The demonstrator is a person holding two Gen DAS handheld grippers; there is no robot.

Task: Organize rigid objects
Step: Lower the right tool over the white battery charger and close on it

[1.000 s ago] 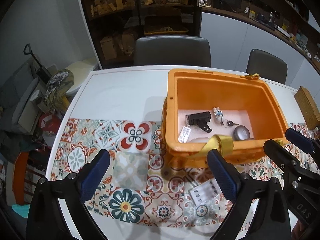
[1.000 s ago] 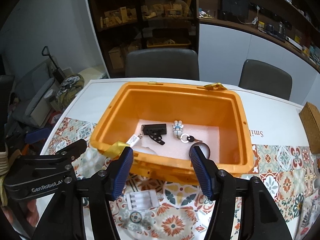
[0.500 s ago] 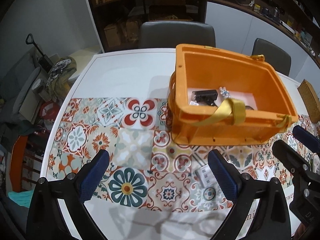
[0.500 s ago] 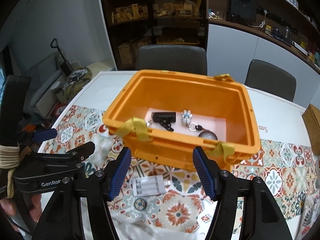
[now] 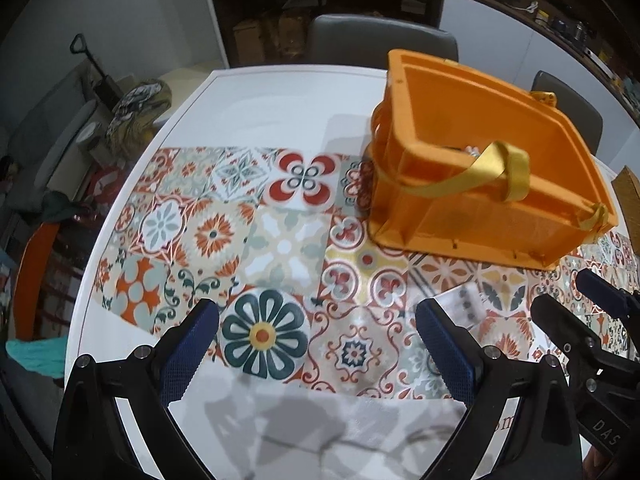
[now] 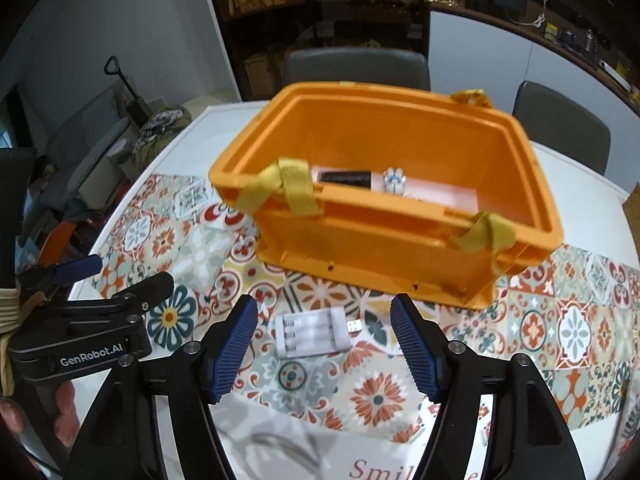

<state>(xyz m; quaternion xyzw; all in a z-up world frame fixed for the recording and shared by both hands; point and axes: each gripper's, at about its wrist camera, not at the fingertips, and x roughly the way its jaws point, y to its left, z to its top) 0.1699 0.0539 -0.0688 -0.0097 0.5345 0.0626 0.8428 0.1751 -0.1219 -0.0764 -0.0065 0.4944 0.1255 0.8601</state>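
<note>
Both wrist views look steeply down, sharing blurred orange crate [image 5: 480, 184] [image 6: 400, 216].

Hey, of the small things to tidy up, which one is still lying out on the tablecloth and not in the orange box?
The white battery charger, lying flat on the patterned cloth in front of the orange box, between the right gripper's open jaws. The others lie inside the box.

Black tongs [image 6: 324, 340], ribbed blue pads [image 6: 236, 346]

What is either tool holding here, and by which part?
Nothing. Left tool and right tool are both open; the white charger lies untouched between the right one's fingers.
</note>
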